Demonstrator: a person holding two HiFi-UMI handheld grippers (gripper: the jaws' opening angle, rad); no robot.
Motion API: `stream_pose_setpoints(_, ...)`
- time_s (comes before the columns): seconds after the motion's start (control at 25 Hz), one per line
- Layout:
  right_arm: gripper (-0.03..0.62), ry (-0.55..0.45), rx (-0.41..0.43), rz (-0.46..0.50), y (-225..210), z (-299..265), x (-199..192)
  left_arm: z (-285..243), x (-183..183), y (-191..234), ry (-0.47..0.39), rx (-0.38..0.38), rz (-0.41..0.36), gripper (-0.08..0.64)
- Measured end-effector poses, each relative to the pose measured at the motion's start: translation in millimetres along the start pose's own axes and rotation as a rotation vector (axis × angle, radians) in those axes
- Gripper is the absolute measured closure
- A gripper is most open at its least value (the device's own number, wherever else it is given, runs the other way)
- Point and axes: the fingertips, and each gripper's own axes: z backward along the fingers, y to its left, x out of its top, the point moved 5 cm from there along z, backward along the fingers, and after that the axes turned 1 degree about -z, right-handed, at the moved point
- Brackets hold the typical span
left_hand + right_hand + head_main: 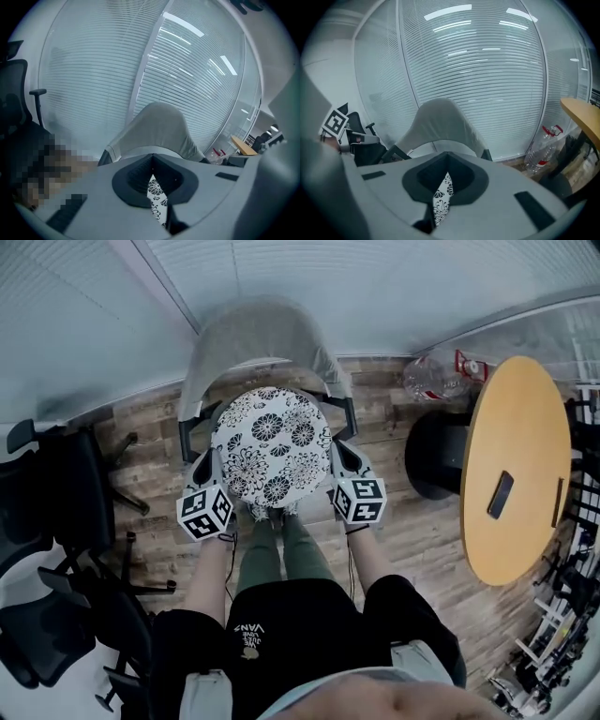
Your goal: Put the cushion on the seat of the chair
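Fabric of a round white cushion [270, 444] printed with black flowers is pinched at two opposite edges. The left gripper [214, 465] is clamped on the cushion's left rim and the right gripper [339, 460] on its right rim. The cushion spans between them, roughly level, with its patterned face turned up toward the head view.

In the left gripper view, the dark jaws of the left gripper [152, 176] meet over a narrow strip of the flowered cushion [155, 199], which runs back from the pads toward the camera. The right gripper view shows the same: the right gripper [446, 176] has its jaws pressed together on a fold of the cushion [440, 197].

Both grippers point at a chair with a pale grey curved backrest [258, 338] and black armrests. The cushion lies in front of that backrest and between the armrests, directly over the place of the seat. The seat itself is covered by the cushion in the head view, and whether the two touch cannot be told.

A round yellow wooden table [525, 521] stands well apart on the right, with a dark flat phone [501, 494] lying on it. A clear plastic bottle [427, 379] sits on the brown plank floor [412, 540] near the window blinds [375, 287]. Black office chairs [66, 493] stand on the left.
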Motion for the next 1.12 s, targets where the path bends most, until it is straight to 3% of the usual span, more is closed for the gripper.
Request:
stream_pose_setpoints(0.36, 0.575, -0.103, 0.015, 0.03, 8, 32, 55, 29, 48, -22, -0.09, -0.043, -0.004, 0.549)
stream_pose_setpoints(1.12, 0.575, -0.319, 0.048, 0.098, 44, 97, 150, 94, 135, -60, -0.266, -0.111, -0.092, 0.549)
